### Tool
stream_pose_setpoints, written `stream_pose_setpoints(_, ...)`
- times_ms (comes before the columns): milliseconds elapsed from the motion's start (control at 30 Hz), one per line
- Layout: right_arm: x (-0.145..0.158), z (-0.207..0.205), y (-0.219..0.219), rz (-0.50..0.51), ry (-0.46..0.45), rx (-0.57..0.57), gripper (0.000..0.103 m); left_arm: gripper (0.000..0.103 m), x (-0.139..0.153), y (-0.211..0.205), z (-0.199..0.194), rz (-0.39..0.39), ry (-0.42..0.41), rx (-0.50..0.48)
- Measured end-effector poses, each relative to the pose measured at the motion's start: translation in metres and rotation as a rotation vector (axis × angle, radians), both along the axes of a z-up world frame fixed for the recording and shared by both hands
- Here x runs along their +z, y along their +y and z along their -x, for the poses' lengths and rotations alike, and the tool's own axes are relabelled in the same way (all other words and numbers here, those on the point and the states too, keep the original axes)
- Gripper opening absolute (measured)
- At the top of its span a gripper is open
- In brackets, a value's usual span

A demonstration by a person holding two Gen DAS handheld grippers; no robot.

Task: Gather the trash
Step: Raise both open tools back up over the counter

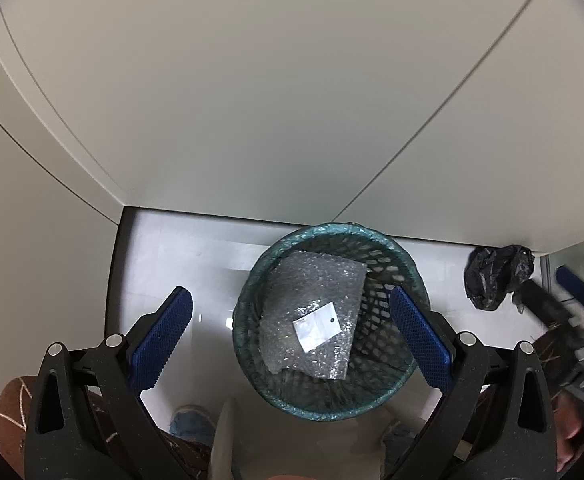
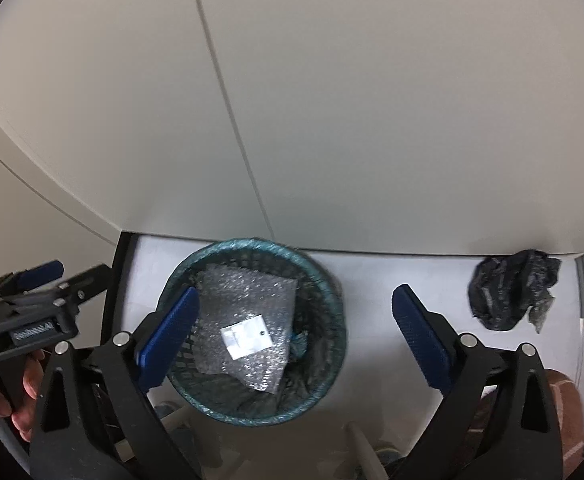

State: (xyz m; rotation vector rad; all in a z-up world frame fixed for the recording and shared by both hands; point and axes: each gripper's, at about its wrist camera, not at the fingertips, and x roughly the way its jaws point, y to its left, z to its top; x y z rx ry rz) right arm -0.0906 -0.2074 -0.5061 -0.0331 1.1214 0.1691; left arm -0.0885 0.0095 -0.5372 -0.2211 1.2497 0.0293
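- Right tongs [image 2: 294,336]: jaws spread wide, nothing between the blue pads; pointed steeply down, with the bin under the left pad.
- Left tongs [image 1: 290,336]: jaws likewise wide apart and empty, hovering directly above the bin's mouth.
- Bin [image 1: 252,280]: round mesh basket with a teal liner, on the pale floor against the white wall, below both pairs of tongs.
- Bubble wrap [image 1: 312,304]: sheet bearing a white label, lying inside the bin, leaning on its wall.
- Black bag [image 2: 512,292]: crumpled plastic on the floor by the wall, to the right of the right tongs, well apart from the bin; likely the next piece to gather.
- Step advice: swing the right tongs over the bag, lower them around its bulk, and pinch a thick fold so the slack film does not slip.
- Obstacles: the wall just behind the bag limits approach; the floor between is bare.
- Other: the person's shoes and patterned clothing show beneath the tongs.
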Motion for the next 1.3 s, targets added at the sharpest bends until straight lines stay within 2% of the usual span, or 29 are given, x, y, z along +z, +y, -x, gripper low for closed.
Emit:
stream_pose_setpoints(167,0.04,0.009,-0.01,0.004,-0.057,0.01,0.093,0.097,0.024,0.0,0.006,0.011,-0.008,0.004)
stream_pose_setpoints(433,0.103,0.019,-0.034,-0.033,-0.14,-0.014,0.093,0.097,0.097,-0.006,0.023,-0.011,-0.078,-0.003)
stream_pose_setpoints(733,0.208,0.027,-0.058,-0.085,-0.266,-0.006,0.093,0.097,0.222,-0.025,0.036,-0.018,-0.234,-0.044)
stream_pose_setpoints(1000,0.3,0.027,-0.073,-0.101,-0.374,-0.005,0.093,0.097,0.334,-0.036,0.039,-0.021,-0.353,-0.036)
stream_pose_setpoints(1300,0.383,0.021,-0.079,-0.102,-0.489,-0.001,0.093,0.097,0.419,-0.043,0.023,-0.091,-0.443,-0.016)
